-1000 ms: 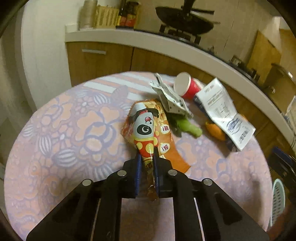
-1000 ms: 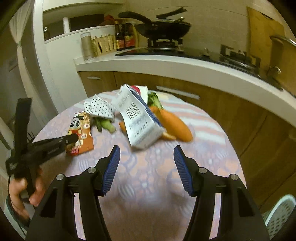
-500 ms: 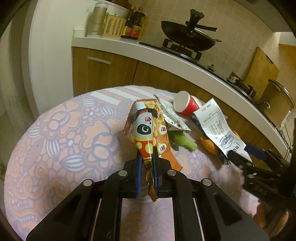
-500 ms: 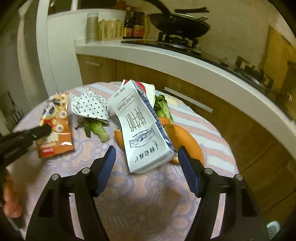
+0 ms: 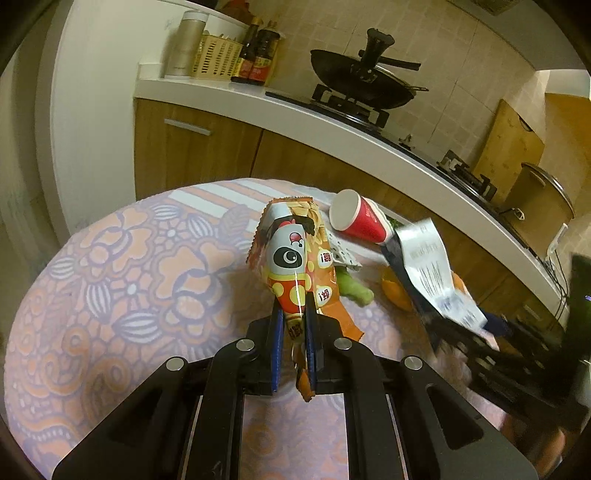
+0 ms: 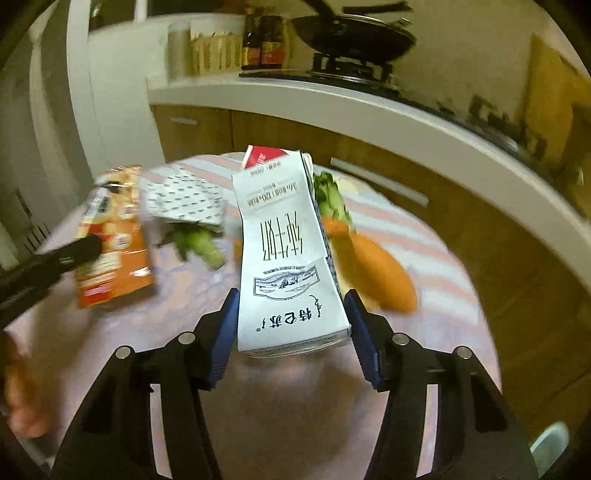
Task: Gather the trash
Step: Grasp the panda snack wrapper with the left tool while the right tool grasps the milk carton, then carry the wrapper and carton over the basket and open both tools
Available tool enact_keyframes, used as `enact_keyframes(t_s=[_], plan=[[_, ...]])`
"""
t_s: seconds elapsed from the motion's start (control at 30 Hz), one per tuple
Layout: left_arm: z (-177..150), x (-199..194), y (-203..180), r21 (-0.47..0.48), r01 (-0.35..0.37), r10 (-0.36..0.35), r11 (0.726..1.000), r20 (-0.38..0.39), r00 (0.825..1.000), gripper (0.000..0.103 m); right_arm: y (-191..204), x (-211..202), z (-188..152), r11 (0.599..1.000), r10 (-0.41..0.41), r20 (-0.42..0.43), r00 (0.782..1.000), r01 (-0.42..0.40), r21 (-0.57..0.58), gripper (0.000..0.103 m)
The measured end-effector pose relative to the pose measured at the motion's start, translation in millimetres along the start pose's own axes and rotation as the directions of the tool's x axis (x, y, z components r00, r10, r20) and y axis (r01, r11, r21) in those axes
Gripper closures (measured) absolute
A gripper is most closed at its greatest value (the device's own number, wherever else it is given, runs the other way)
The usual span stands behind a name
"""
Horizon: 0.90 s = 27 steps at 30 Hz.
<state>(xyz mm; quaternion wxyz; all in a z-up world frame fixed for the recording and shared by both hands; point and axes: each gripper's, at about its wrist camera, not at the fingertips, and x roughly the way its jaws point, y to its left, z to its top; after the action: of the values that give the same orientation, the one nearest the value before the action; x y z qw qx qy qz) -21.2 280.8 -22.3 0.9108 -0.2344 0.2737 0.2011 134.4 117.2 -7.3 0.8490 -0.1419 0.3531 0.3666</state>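
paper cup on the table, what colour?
Red outside, white inside: the paper cup lies on its side. Clearest in the left wrist view.

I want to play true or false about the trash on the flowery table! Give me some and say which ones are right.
1. The left tongs are shut on the orange snack bag. True.
2. The red cup stands upright. False: it lies on its side.
3. The white milk carton sits between the right tongs' pads. True; they have just been closing, with a small gap showing on the right.
4. The carrot is inside the wok. False: it lies on the table beside the carton.
5. The table has a plain white cloth. False: it is flowered, orange and purple.
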Motion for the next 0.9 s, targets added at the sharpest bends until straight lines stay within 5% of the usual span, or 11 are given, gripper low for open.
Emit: enact_keyframes(t_s=[0.33, 0.6, 0.7, 0.9], plan=[[-2, -3, -2, 0.007, 0.031, -0.031, 1.000, 0.003, 1.000, 0.095, -3, -41, -71, 0.994, 0.011, -0.132, 0.991, 0.003, 0.106, 0.049], [-3, -4, -4, 0.017, 0.042, -0.043, 0.999, 0.005, 0.999, 0.095, 5, -15, -61, 0.994, -0.031, -0.173, 0.984, 0.048, 0.093, 0.040], [-3, -5, -7, 0.033, 0.050, -0.050, 0.998, 0.009, 0.999, 0.095, 6, -13, -63, 0.992, -0.031, -0.167, 0.985, 0.051, 0.114, 0.052], [-6, -15, -29, 0.085, 0.117, -0.119, 0.989, 0.010, 0.993, 0.095, -10, -41, -67, 0.983, -0.035, -0.114, 0.993, 0.055, 0.177, 0.052]])
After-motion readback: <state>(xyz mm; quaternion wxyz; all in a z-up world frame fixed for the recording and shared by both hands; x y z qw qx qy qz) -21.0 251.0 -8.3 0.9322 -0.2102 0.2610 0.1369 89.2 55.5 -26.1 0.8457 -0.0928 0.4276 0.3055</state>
